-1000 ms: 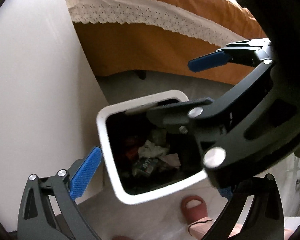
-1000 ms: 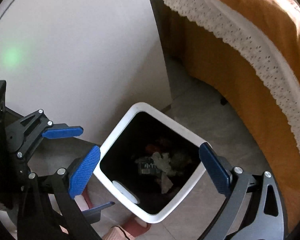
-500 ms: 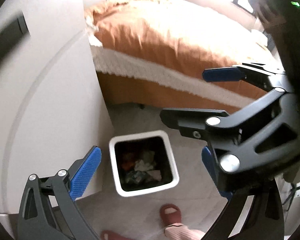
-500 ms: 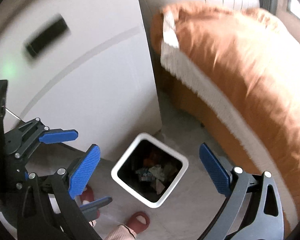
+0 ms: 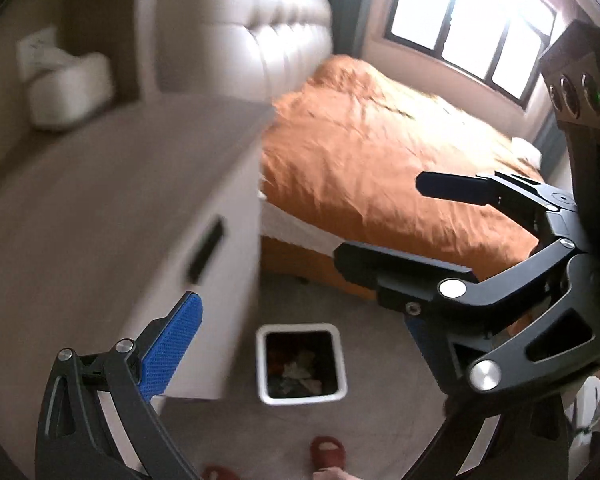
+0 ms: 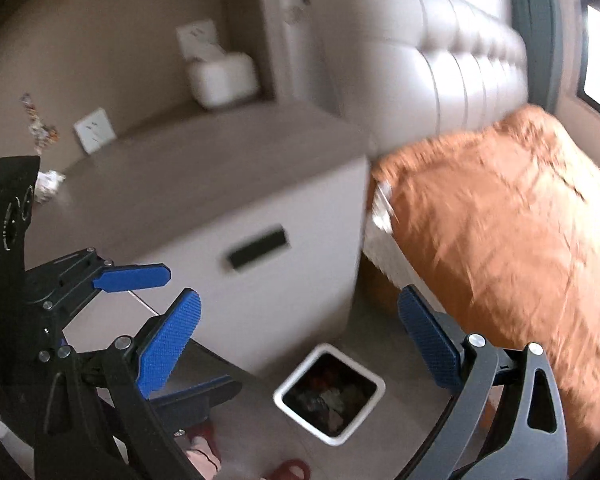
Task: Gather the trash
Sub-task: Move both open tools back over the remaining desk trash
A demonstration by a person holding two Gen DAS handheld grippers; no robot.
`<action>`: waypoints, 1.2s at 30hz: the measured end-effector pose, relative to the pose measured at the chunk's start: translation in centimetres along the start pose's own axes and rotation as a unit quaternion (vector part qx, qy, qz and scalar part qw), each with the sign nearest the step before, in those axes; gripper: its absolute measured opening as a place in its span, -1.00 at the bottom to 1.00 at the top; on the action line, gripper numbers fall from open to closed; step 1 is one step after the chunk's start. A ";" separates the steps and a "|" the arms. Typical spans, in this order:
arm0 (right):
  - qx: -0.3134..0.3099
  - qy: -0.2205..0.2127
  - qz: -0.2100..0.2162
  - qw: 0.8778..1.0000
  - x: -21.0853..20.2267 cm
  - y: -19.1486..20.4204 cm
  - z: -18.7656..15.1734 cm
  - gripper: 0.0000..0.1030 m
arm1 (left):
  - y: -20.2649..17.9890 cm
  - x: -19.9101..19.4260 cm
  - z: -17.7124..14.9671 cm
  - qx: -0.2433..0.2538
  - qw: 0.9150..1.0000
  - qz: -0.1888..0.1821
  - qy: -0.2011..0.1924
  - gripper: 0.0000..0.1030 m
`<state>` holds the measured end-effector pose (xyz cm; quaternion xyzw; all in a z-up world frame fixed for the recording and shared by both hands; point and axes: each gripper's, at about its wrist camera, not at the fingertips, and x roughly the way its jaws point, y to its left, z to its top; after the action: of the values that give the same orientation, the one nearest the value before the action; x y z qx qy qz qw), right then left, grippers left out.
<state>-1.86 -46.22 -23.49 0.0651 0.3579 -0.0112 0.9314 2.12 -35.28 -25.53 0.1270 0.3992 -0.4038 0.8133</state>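
Both grippers have risen well away from the white bin since the earlier frames: it filled each view then and now sits small on the floor below, with the nightstand top and bed in sight.

Left wrist view: the left gripper (image 5: 300,344) stands wide open and empty, its blue pads far apart. The bin (image 5: 301,398) lies directly below and ahead, against the foot of the nightstand (image 5: 100,208), with crumpled scraps inside. The right gripper (image 5: 384,224) crosses the upper right of the view, also spread and empty. A white tissue box (image 5: 70,92) sits at the back of the nightstand top; no loose trash shows here.

Right wrist view: the right gripper (image 6: 300,348) is wide open, holding nothing. A crumpled white wad (image 6: 49,184) lies on the far left edge of the nightstand top, left of the tissue box and well apart from it. It looks light, irregular and paper-like, with no clear long axis. It sits up and left of both grippers, just beside the left gripper's body, so the left hand seems nearer for the next pick.
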 end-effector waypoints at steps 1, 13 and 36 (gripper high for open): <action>-0.004 -0.006 0.004 1.000 -0.4 0.8 0.5 0.91 | 0.7 -1.1 0.2 -0.003 1.000 0.010 -0.005 0.91; -0.085 -0.082 0.097 0.988 -2.4 12.4 9.5 0.91 | 9.9 -12.5 1.6 -0.061 0.988 0.127 -0.059 0.91; -0.182 -0.062 0.226 0.955 5.7 34.2 15.6 0.91 | 29.7 -25.2 -5.2 -0.164 0.936 0.300 -0.079 0.91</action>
<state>15.09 -14.24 -11.94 -0.0277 0.2717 0.2609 0.9259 12.81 0.54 -13.38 0.0737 0.3380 -0.0782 0.9350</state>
